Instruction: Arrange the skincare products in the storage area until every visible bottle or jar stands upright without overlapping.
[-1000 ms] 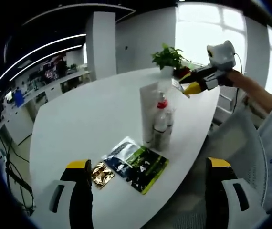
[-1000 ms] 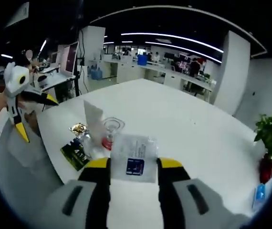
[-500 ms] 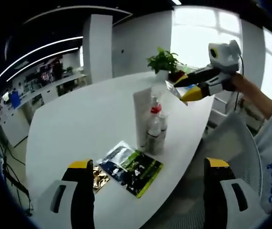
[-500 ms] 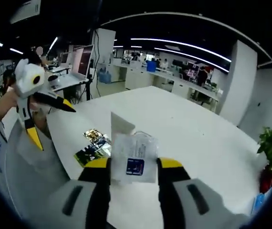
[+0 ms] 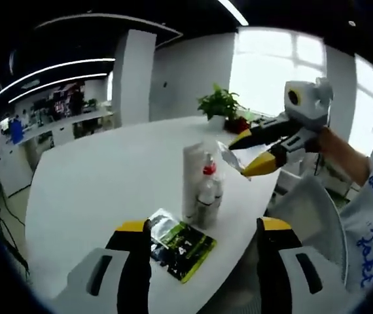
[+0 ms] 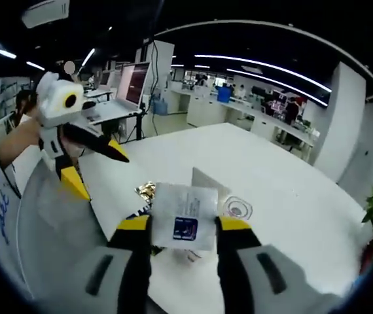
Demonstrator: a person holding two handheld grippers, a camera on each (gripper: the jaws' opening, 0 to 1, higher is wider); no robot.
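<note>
On the white table (image 5: 88, 183), near its curved edge, the skincare items sit in one tight cluster. The largest is a tall white tube (image 5: 192, 180) standing upright, seen from above in the right gripper view (image 6: 207, 182). Touching it stands a clear spray bottle with a red collar (image 5: 207, 191), also upright. Just in front of them a dark and green sachet (image 5: 181, 239) lies flat, and a small gold foil packet (image 6: 146, 190) lies beside it. The right gripper (image 6: 184, 230) is clenched on a small clear packet with a blue label (image 6: 184, 226), held above the cluster; in the left gripper view that packet (image 5: 229, 157) hangs just over the bottle. The left gripper (image 5: 203, 230) has its jaws spread wide, grasping nothing, above the table edge.
</note>
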